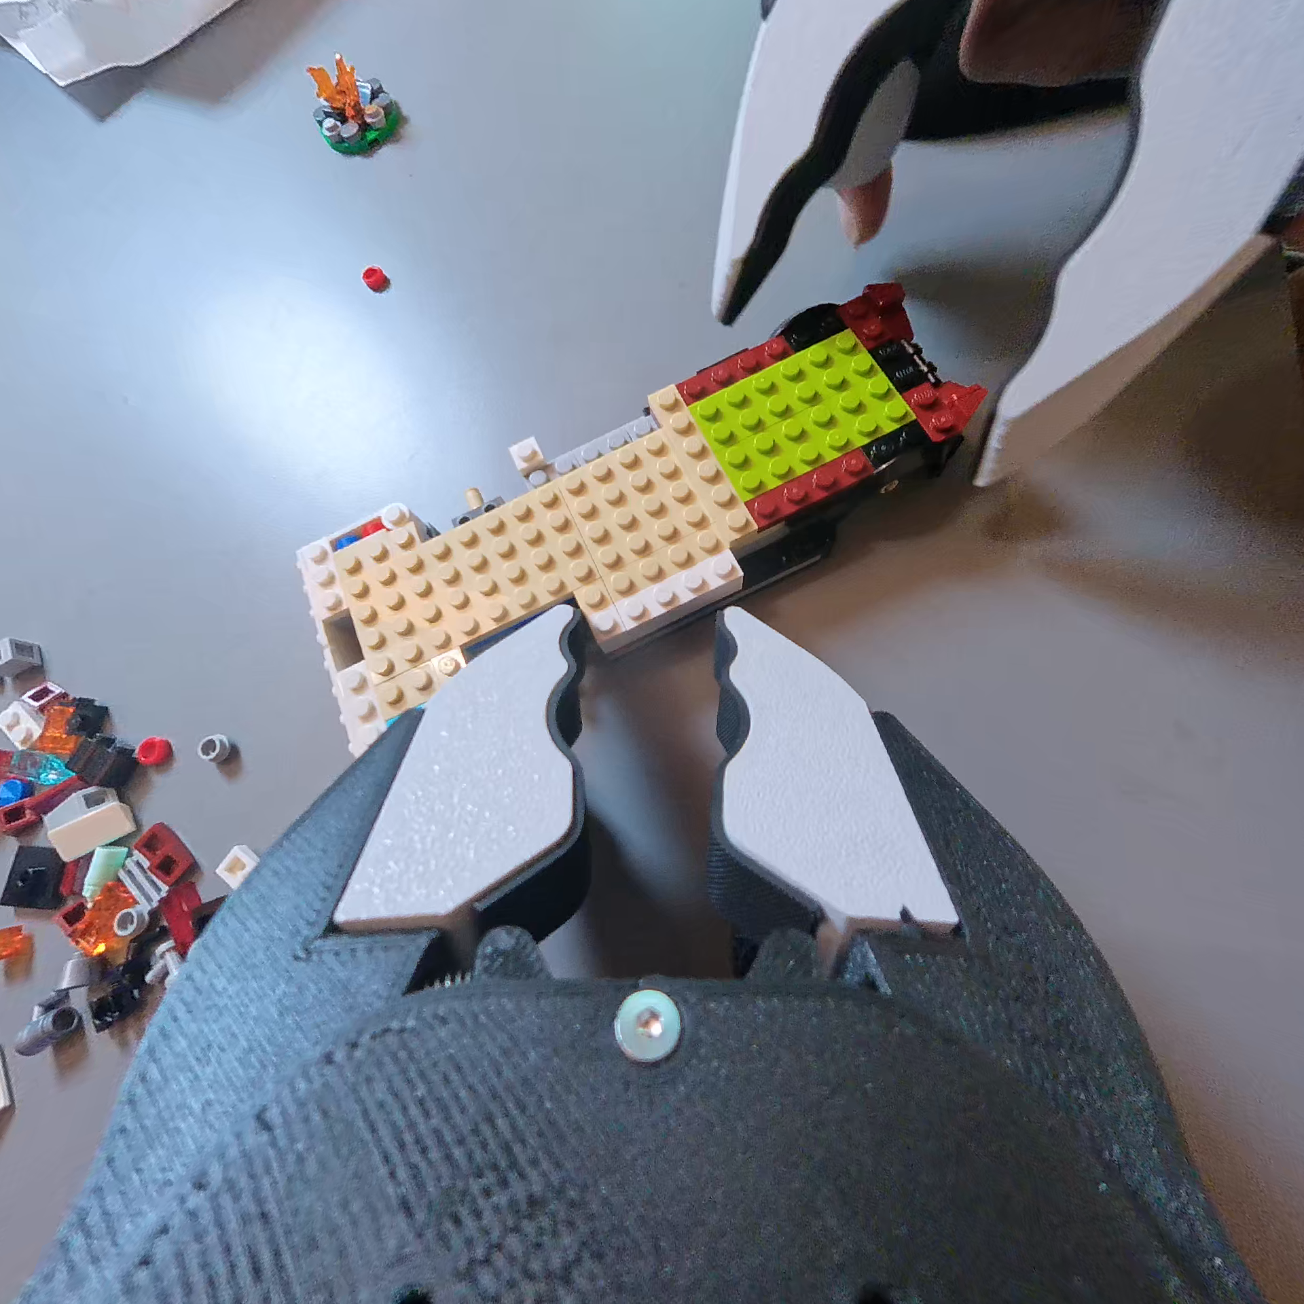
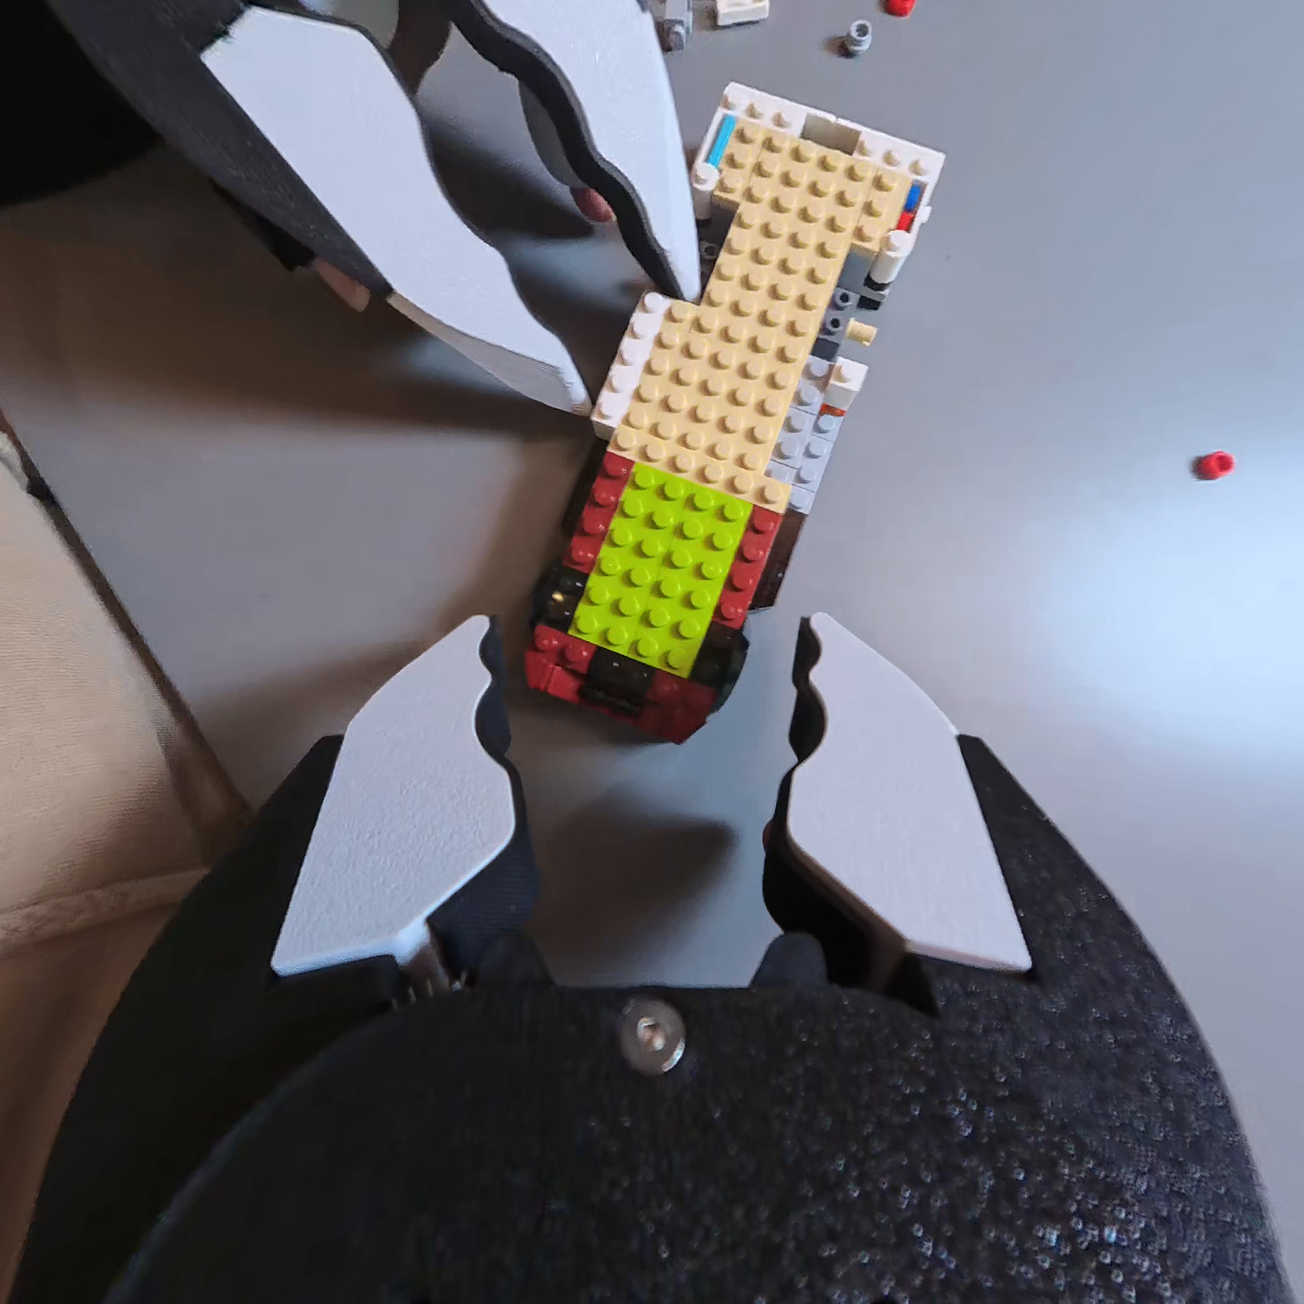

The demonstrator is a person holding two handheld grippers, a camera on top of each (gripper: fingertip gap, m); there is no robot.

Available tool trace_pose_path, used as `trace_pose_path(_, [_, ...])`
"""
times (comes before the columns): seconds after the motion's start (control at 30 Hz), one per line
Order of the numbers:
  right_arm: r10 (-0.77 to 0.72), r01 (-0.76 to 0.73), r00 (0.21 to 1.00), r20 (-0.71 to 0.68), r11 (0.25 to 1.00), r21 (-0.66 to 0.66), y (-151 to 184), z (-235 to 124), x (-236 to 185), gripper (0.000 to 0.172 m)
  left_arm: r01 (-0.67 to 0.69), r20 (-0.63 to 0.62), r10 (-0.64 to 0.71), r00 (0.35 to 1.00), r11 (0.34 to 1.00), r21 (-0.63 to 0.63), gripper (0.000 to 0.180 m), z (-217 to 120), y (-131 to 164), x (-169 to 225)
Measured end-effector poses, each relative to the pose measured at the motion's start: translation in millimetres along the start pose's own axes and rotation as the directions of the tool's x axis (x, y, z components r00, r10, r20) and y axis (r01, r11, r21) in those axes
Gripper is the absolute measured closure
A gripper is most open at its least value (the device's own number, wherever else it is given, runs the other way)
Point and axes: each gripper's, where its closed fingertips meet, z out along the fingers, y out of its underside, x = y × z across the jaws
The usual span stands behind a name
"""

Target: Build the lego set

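A long brick vehicle [image 1: 564,543] with a tan stud deck, a lime green panel and a dark red nose lies on the grey table [image 1: 212,388]. My left gripper [image 1: 649,617] is at its side, its fingers closed on the white-edged section that juts out. The right wrist view shows both of its fingertips [image 2: 586,402] touching that section. My right gripper [image 2: 649,621] is wide open at the vehicle's [image 2: 720,395] dark red nose. The nose stands between the pads, with a gap on each side. The right gripper also shows in the left wrist view [image 1: 857,399].
A pile of loose small bricks [image 1: 77,847] lies at the left. A small campfire build [image 1: 356,106] and a red round stud [image 1: 375,277] sit farther off. White paper [image 1: 106,35] lies at the far corner. Beige fabric [image 2: 70,705] borders the table edge. There is about 8 cm between the tips of the two grippers.
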Motion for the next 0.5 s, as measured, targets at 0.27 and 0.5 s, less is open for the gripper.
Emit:
trace_pose_path(0.27, [-0.047,0.045,0.999,-0.018,0.996,-0.074,5,5,0,0.099,-0.015,0.002,0.015,1.000,1.000,-0.010,0.146,-1,1,3])
trace_pose_path(0.5, [-0.269,0.280,0.958,0.105,0.953,-0.118,15,4,15,0.107,-0.039,-0.040,0.039,0.998,0.999,-0.010,0.152,-5,1,11])
